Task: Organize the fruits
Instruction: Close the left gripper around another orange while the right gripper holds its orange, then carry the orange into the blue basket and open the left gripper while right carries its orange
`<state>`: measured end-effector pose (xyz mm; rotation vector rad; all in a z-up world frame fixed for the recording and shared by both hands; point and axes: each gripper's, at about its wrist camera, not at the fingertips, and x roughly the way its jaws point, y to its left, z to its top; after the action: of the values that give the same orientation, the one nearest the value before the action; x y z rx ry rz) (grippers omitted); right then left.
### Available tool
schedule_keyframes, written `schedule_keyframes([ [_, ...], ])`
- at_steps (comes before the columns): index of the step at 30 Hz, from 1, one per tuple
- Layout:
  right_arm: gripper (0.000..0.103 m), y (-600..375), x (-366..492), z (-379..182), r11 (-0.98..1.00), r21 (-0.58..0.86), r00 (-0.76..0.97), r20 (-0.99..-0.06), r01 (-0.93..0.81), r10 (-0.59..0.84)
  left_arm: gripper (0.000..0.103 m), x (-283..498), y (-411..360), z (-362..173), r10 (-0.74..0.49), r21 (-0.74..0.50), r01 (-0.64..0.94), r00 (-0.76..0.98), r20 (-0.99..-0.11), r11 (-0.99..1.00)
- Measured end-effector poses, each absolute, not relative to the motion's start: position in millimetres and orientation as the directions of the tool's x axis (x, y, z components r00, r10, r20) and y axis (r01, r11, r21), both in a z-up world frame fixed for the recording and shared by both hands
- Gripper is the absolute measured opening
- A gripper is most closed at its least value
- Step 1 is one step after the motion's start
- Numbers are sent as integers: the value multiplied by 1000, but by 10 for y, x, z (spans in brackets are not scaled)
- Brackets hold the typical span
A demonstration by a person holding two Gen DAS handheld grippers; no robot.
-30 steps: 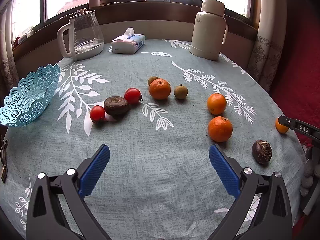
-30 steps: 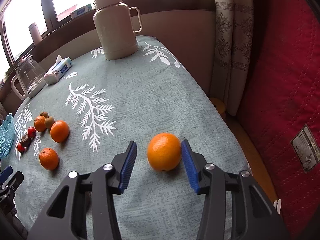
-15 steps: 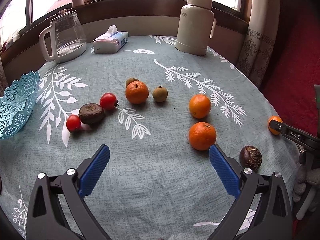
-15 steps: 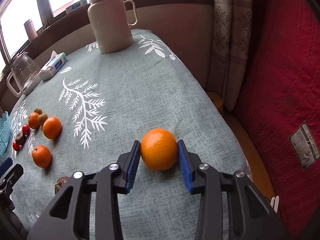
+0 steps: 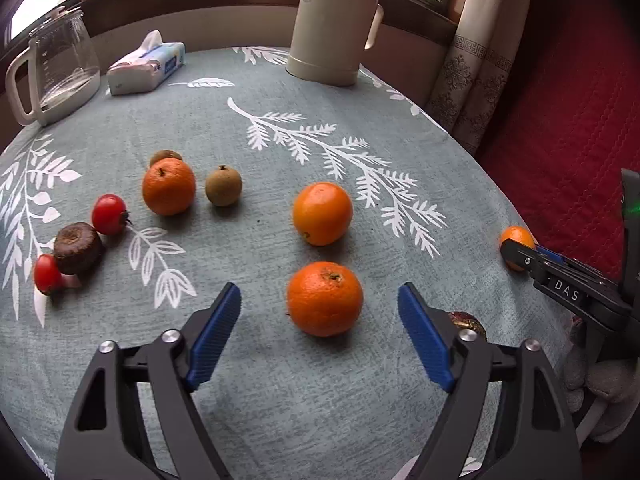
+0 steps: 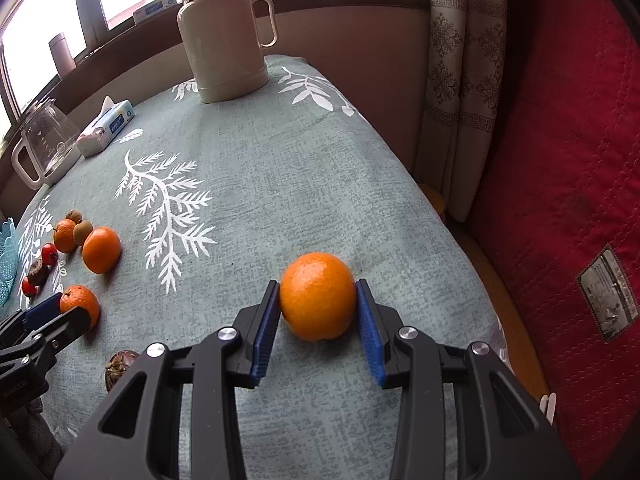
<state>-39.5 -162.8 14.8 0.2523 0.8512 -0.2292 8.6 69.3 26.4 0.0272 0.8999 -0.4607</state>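
Note:
My right gripper (image 6: 317,308) is shut on an orange (image 6: 318,295) near the table's right edge; its blue pads press both sides, and the orange rests on the cloth. The same orange (image 5: 516,240) shows at the far right in the left wrist view. My left gripper (image 5: 319,320) stands open, its pads either side of a nearer orange (image 5: 325,299) without touching it. Another orange (image 5: 322,213) lies just beyond. Further left lie a third orange (image 5: 169,186), a brown round fruit (image 5: 223,185), two red fruits (image 5: 108,214) and a dark fruit (image 5: 77,248).
A cream thermos (image 5: 334,24), a tissue pack (image 5: 146,65) and a glass jug (image 5: 56,72) stand at the back of the table. A dark wrinkled fruit (image 6: 120,364) lies between the grippers. A blue basket's rim (image 6: 7,264) shows at far left. A red quilted surface (image 6: 560,200) lies past the right edge.
My right gripper has shut on the orange that lay between its open fingers. My left gripper has moved forward and right, bringing the nearer orange between its open pads.

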Motion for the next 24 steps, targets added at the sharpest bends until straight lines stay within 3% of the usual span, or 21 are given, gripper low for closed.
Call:
schedule_keyframes([
  [6,38,-1631,-396,150,946,129,638,-764,299,-97,41,119,713,227,-376,-182,382,531,-760,906],
  [24,38,-1667,-377,123,944,149,635,-768,294,-77,40,-173,1070,425,-362,-191,327,619,-697,926],
])
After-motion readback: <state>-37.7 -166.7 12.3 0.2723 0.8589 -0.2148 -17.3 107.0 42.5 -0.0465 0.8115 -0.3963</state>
